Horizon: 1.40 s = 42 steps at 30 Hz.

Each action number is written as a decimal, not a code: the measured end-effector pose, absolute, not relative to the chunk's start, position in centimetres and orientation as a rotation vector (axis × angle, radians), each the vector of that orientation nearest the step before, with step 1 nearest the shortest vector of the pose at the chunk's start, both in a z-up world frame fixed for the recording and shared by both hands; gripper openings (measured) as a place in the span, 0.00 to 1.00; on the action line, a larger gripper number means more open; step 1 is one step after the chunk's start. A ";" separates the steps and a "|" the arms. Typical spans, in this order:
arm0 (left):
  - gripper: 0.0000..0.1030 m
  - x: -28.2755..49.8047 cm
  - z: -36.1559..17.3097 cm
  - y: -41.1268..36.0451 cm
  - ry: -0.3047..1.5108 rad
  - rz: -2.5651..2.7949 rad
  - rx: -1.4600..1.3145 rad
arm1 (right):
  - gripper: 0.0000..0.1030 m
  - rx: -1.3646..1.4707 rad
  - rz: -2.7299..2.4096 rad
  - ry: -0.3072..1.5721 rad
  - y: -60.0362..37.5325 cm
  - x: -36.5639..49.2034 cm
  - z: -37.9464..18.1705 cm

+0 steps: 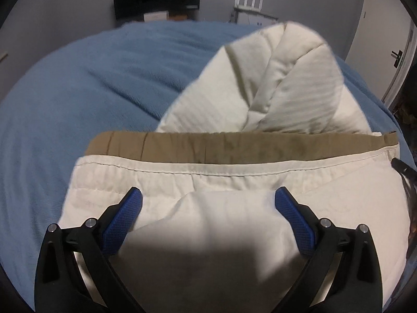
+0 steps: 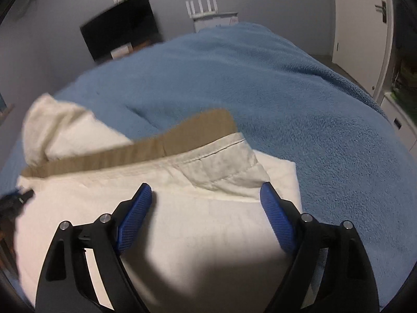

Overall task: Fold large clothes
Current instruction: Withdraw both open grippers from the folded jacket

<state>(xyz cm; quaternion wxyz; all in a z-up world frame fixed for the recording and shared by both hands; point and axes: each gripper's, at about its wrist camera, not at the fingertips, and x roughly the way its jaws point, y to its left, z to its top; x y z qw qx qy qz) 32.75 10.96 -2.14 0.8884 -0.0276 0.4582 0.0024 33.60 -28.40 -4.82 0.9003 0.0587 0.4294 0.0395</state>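
A cream garment (image 1: 234,177) with a tan waistband (image 1: 208,148) is seen spread on a bed covered by a blue blanket (image 1: 78,91), its legs bunched up beyond the waistband. In the left wrist view, the left gripper (image 1: 208,195) is held wide open above the garment, a raised fold of cream cloth lying between its blue pads (image 1: 125,221); whether the pads press on it cannot be told. In the right wrist view, the right gripper (image 2: 206,190) is likewise spread wide over the garment's right corner, nothing gripped. A dark screen (image 2: 120,31) and a white door (image 2: 359,26) are seen behind.
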 end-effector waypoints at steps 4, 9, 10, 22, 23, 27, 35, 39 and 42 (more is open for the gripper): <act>0.95 34.0 -1.8 10.1 0.979 0.005 -0.052 | 0.78 0.051 0.059 0.917 -27.2 34.0 -5.1; 0.94 31.9 0.4 10.6 0.940 -0.022 0.007 | 0.79 0.001 0.104 0.866 -28.1 30.0 -2.8; 0.94 30.9 0.6 10.8 0.932 -0.027 0.017 | 0.79 -0.020 0.114 0.852 -28.5 29.1 -2.4; 0.95 27.3 -2.1 18.7 1.002 0.095 -0.032 | 0.80 0.127 0.136 0.914 -33.4 26.1 -5.5; 0.95 27.2 -2.3 18.6 0.998 0.093 -0.036 | 0.80 0.141 0.139 0.919 -33.6 26.4 -5.6; 0.94 27.3 -2.3 19.0 1.003 0.060 -0.057 | 0.80 0.135 0.155 0.937 -33.9 26.7 -4.8; 0.92 28.4 0.1 22.2 0.951 -0.046 -0.017 | 0.80 0.148 0.223 0.972 -35.0 29.9 -3.9; 0.74 29.8 -0.9 24.5 0.991 -0.101 -0.143 | 0.80 0.242 0.276 1.007 -36.2 31.5 -4.3; 0.73 29.2 -1.6 25.3 1.018 -0.150 -0.183 | 0.80 0.285 0.318 1.039 -36.7 32.5 -4.8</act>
